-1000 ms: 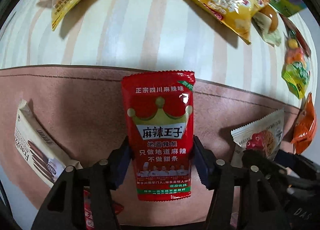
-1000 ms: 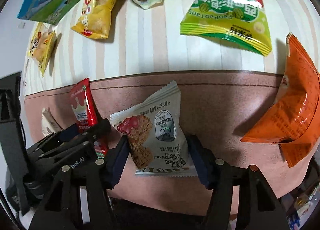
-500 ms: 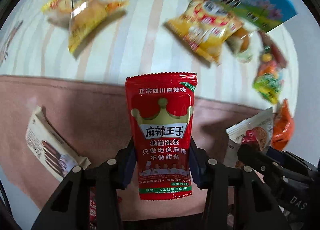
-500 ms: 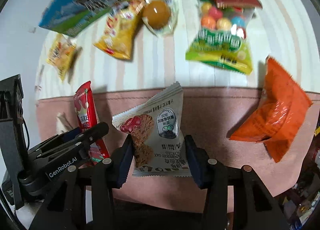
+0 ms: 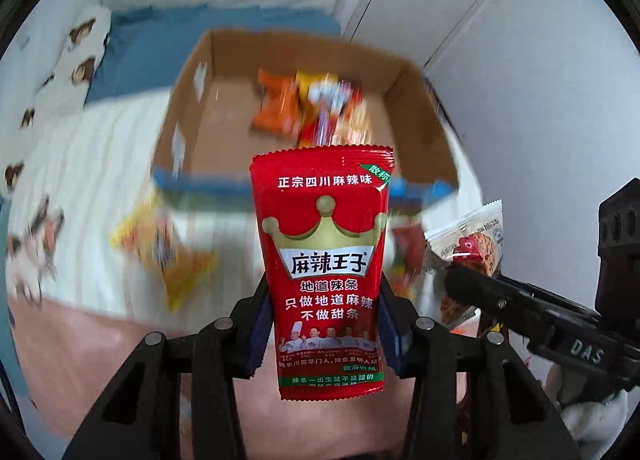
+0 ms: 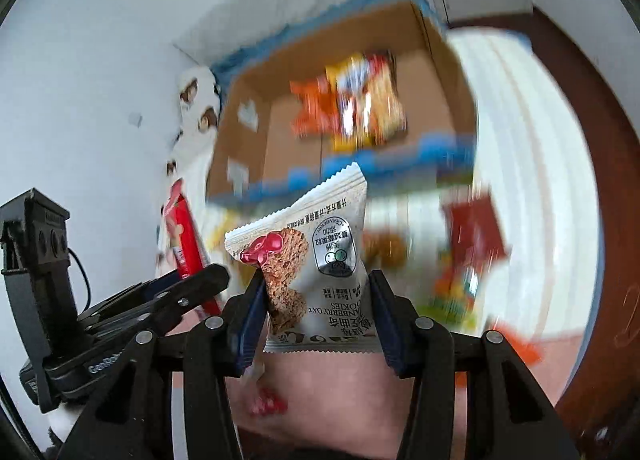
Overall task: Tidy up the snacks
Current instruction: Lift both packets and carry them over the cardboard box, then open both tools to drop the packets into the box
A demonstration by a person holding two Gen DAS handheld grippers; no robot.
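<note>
The left gripper [image 5: 325, 324] clamps an upright red spicy-strip packet [image 5: 323, 260], held in the air. The right gripper [image 6: 316, 320] grips a white oat cookie packet [image 6: 312, 264] likewise. Beyond both, a blurred cardboard box [image 5: 416, 128] on the striped bed [image 5: 80, 164] holds several snack bags [image 5: 312, 108].

Red, gold-crowned packet [image 5: 326, 272]; grey-white cookie packet [image 6: 320, 260]; brown box [image 5: 224, 108], blue-edged.
</note>
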